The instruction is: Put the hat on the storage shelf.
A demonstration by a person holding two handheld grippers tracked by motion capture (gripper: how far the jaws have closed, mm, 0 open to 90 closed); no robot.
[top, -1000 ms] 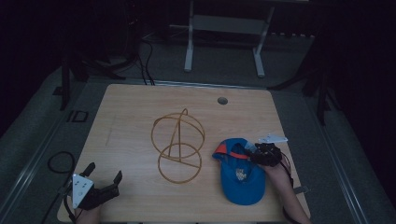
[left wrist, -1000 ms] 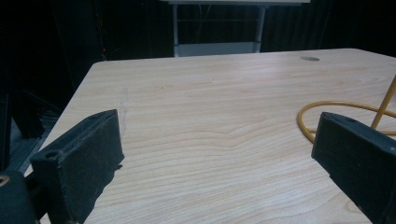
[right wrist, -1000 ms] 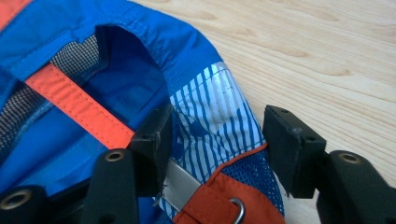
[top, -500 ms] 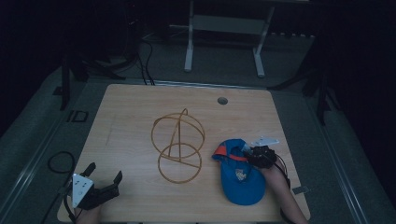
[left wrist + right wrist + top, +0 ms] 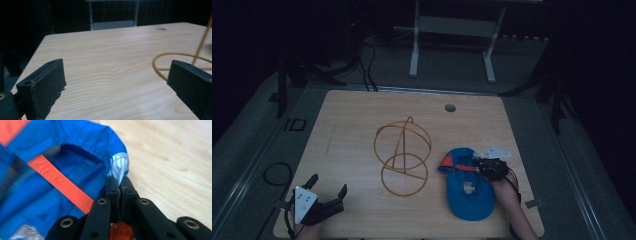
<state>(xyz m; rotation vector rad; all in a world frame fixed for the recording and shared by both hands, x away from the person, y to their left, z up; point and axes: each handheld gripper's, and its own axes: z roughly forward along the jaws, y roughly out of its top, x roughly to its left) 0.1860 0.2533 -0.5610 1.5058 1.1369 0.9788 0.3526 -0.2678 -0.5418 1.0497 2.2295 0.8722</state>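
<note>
From above, a blue cap (image 5: pixel 469 187) with an orange strap lies on the near right part of the wooden table (image 5: pixel 362 120), just right of a yellow wire frame (image 5: pixel 402 156). The right gripper (image 5: pixel 484 167) sits at the cap's rear edge, while the left gripper (image 5: pixel 329 200) rests at the near left corner, well apart from both things.

The left gripper view looks across bare wood between two black jaws spread wide, holding nothing; the wire frame's base ring (image 5: pixel 175 62) curves in at the right.

In the right gripper view the jaws are pinched tight on a fold of the cap's (image 5: pixel 62 170) striped inner band at the rim. The cloth looks soft and light, so I'd expect it to sag and swing when lifted; the stitched rim seems the sound place to hold, firmer than the thin crown.
</note>
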